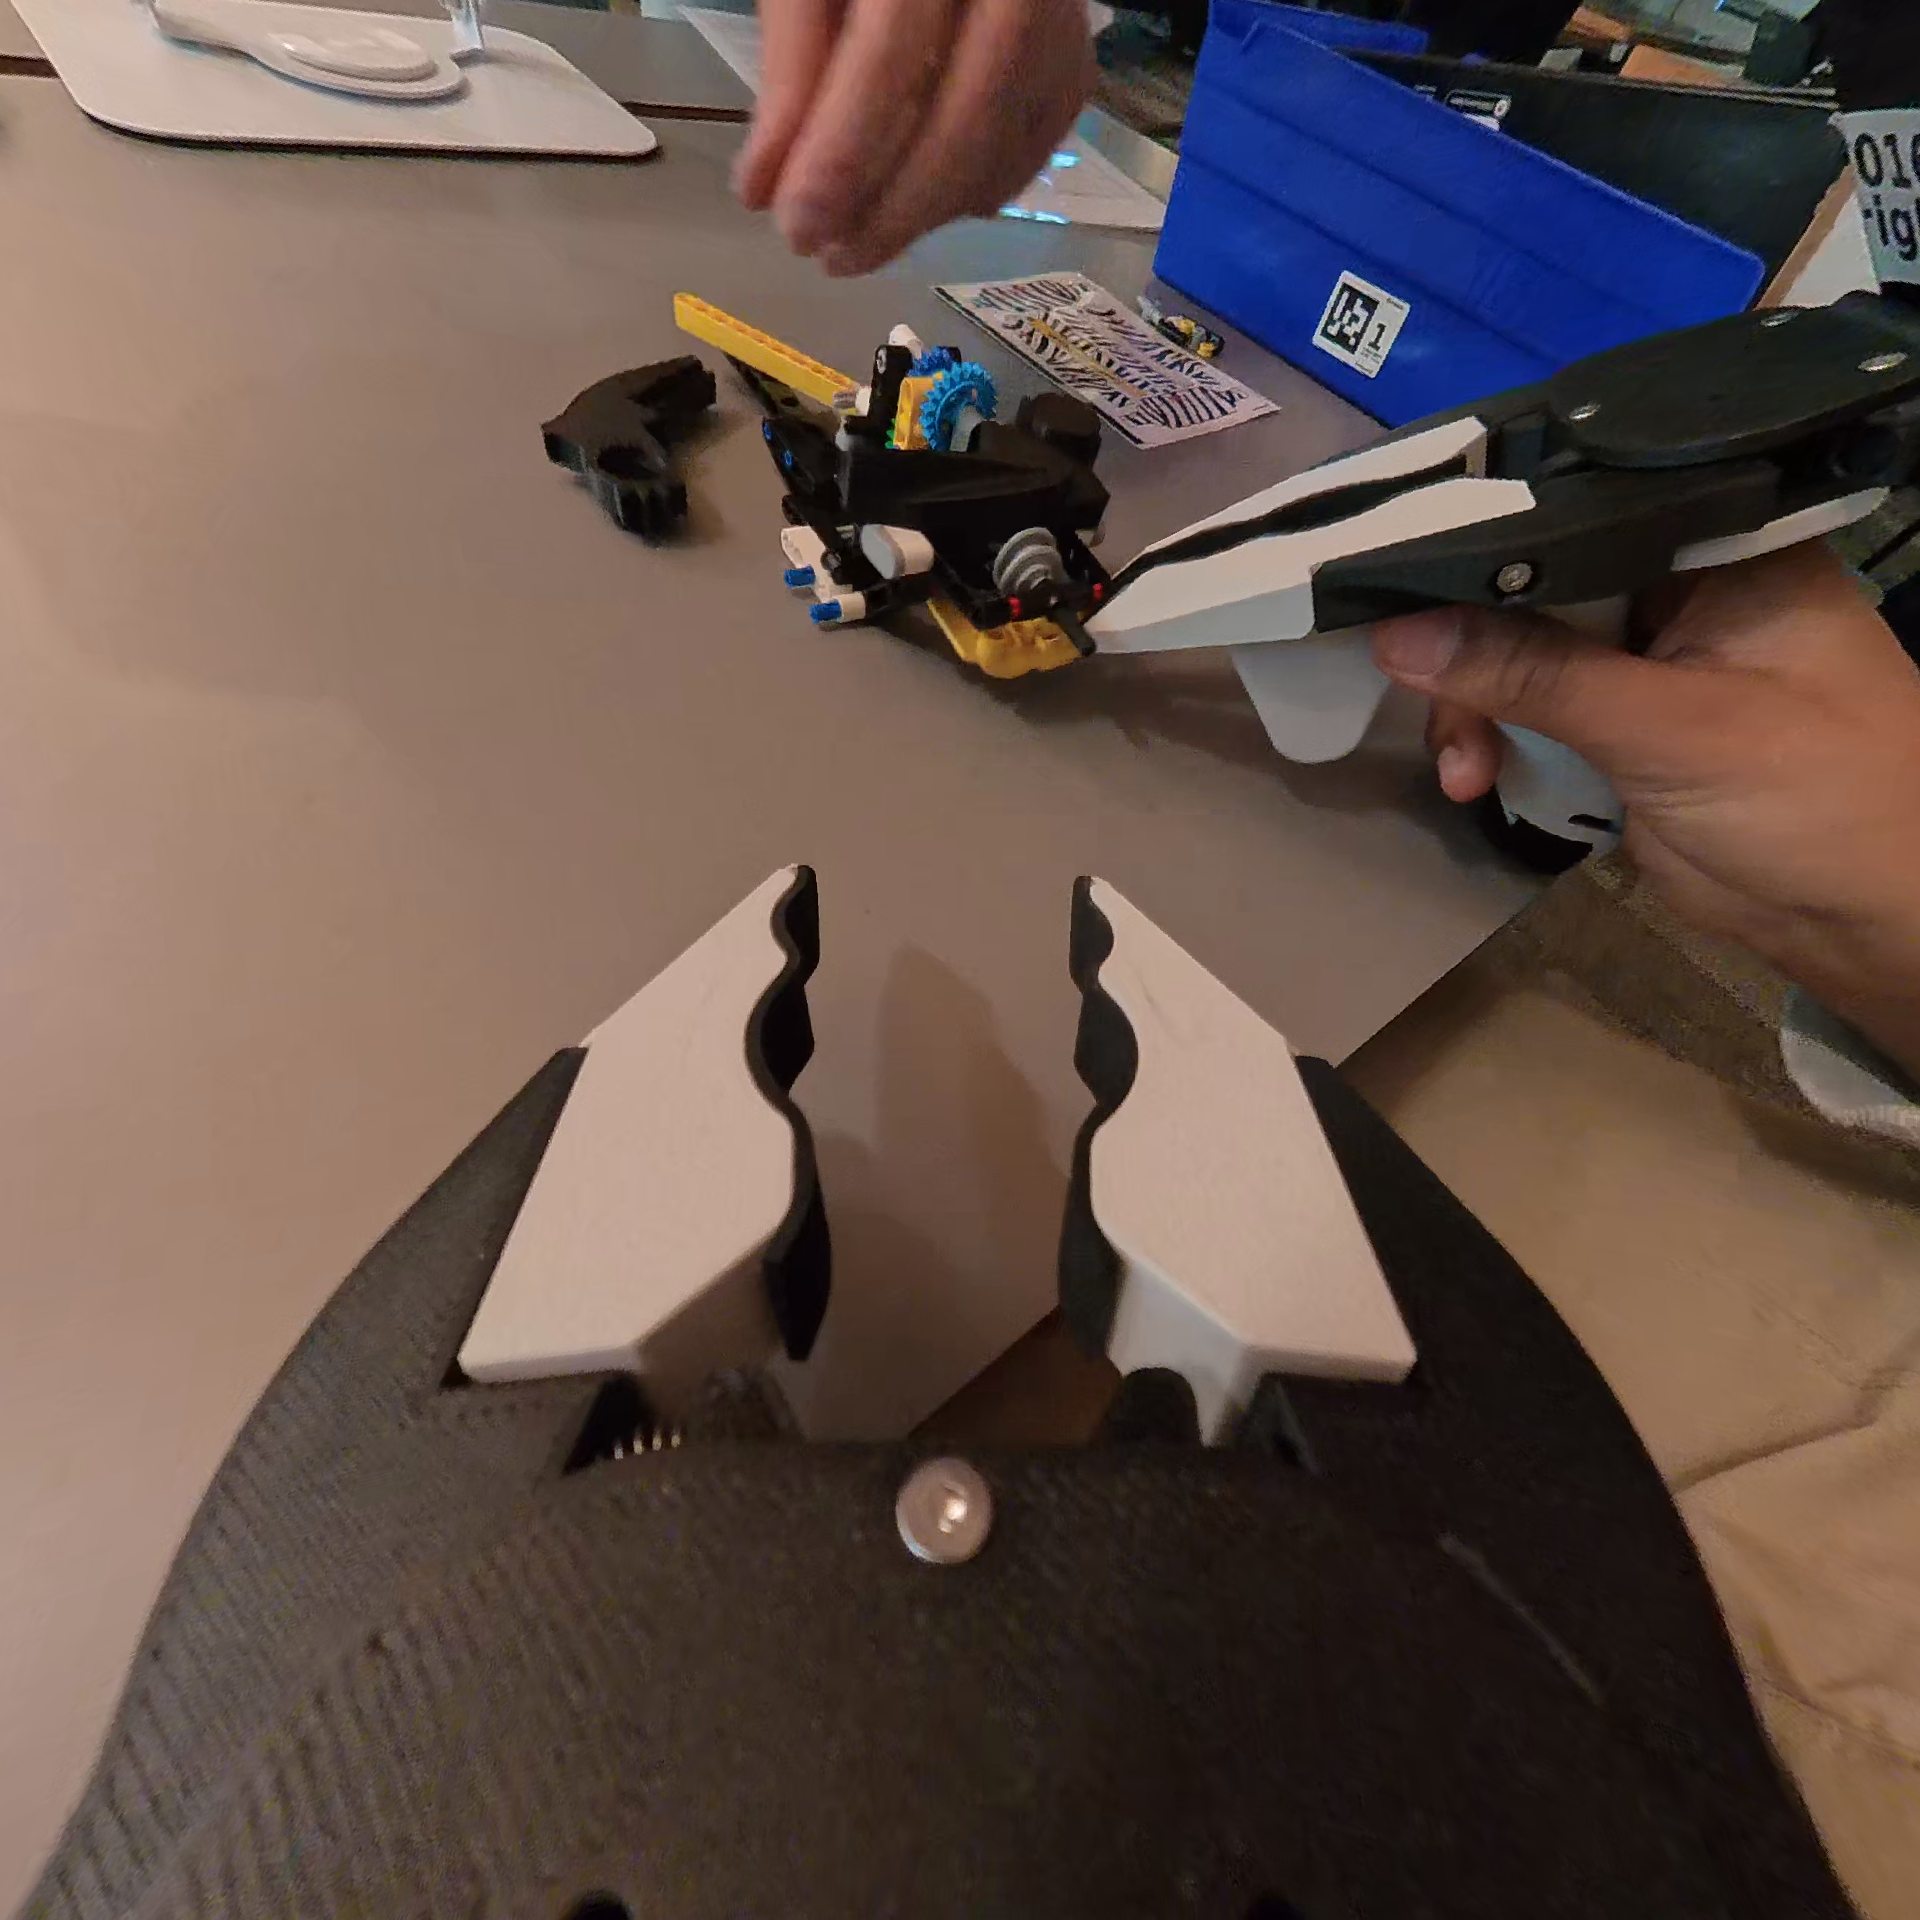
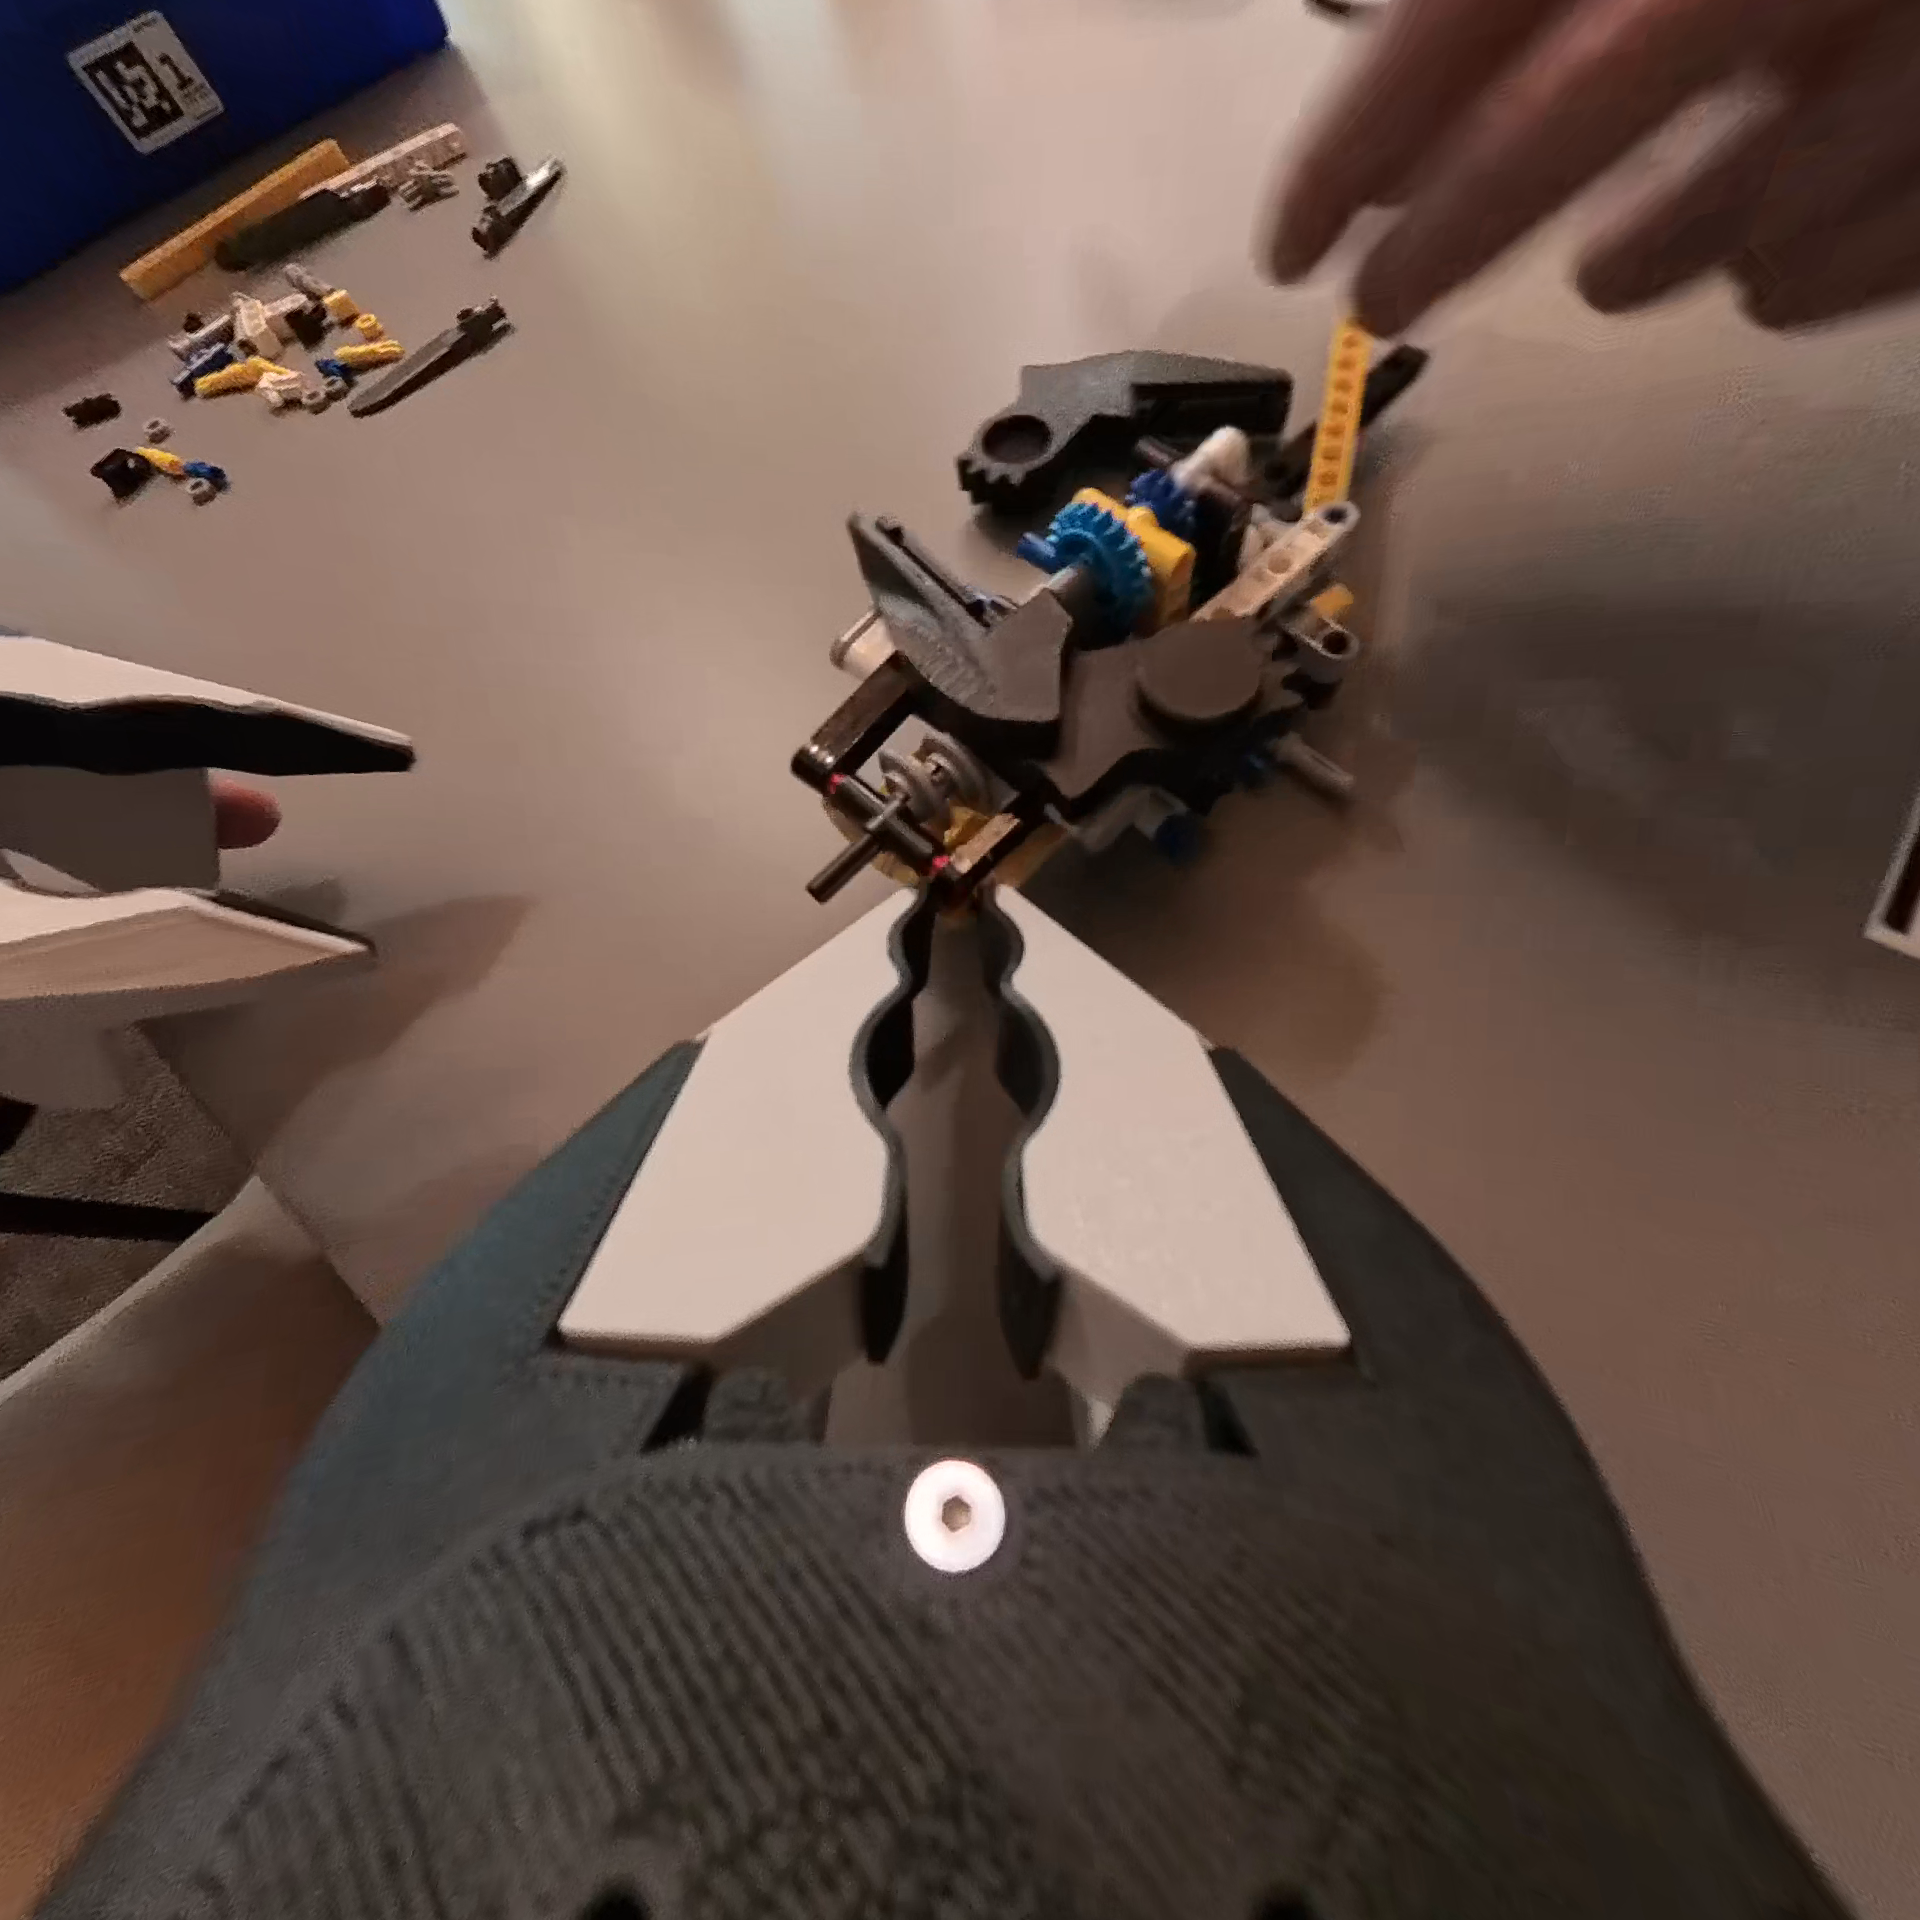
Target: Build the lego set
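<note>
Lego model (image 1: 935, 488) sits mid-table (image 1: 312, 727) on the grey top — black, yellow, blue gears. Right gripper (image 2: 951, 904) pinched together on the model's near yellow-black end. Left gripper (image 1: 943, 883) hovers back near the table edge, fingers apart, empty. Loose lego pieces (image 2: 270, 343) lie beside a blue bin (image 1: 1455, 218). Another person's bare hand (image 1: 904, 125) blurs above — touching nothing.

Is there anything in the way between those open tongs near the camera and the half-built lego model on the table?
Nothing visible. Only bare grey table lies between the open left tongs and the lego model. The right tongs already pinch its near yellow end from the side, and a bare hand hovers above, beyond it.
</note>
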`<state>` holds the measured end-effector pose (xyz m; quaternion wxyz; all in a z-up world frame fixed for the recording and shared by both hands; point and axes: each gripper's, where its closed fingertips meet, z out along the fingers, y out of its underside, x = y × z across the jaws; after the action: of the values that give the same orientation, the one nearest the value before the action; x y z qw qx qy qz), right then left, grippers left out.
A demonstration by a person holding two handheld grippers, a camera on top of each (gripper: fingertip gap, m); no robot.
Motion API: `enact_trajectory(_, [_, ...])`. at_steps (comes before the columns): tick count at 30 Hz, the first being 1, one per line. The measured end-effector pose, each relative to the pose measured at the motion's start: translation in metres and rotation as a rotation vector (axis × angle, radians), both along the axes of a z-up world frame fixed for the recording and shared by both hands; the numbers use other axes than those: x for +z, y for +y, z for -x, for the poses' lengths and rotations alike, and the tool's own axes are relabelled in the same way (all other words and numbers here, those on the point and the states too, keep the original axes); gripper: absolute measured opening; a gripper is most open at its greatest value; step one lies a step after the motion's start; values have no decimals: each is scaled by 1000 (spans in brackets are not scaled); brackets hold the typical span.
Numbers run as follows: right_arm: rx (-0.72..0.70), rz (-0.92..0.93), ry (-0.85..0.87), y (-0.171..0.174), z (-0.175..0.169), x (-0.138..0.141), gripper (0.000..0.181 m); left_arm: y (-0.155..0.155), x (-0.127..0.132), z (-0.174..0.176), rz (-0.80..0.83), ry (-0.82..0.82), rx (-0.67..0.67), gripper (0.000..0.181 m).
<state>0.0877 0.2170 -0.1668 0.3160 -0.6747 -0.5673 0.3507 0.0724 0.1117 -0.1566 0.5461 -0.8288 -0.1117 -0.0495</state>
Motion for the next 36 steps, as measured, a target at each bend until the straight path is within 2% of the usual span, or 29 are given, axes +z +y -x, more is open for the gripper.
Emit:
enact_trajectory(7, [-66, 41, 13, 37, -15, 1, 9, 0, -2, 0, 5, -2, 0, 48])
enact_trajectory(10, [-46, 23, 60, 37, -20, 9, 26, 0, -3, 0, 10, -3, -6, 46])
enact_trajectory(14, [-47, -97, 141, 32, -28, 25, 50, 0, -3, -1, 9, -8, -9, 45])
enact_trajectory(17, [-25, -95, 162, 20, -20, 28, 72, 2, -5, -2, 14, -5, -8, 46])
enact_trajectory(18, [-20, -90, 139, 18, -15, 24, 74, 2, -5, -3, 18, -1, -9, 46])
enact_trajectory(20, [-18, -108, 65, 18, -8, 13, 62, 2, -6, -5, 24, 12, -10, 47])
enact_trajectory(21, [-27, -115, 41, 19, -5, 9, 63, 2, -6, -5, 26, 20, -11, 47])
enact_trajectory(24, [-48, -108, 34, 21, 3, 8, 58, 2, -5, -6, 29, 41, -12, 47])
enact_trajectory(26, [-59, -107, 19, 24, 5, 5, 48, 2, -5, -5, 30, 44, -13, 47])
enact_trajectory(36, [-20, -79, 31, 21, -1, 7, 46, 0, -4, -3, 27, 40, -12, 47])
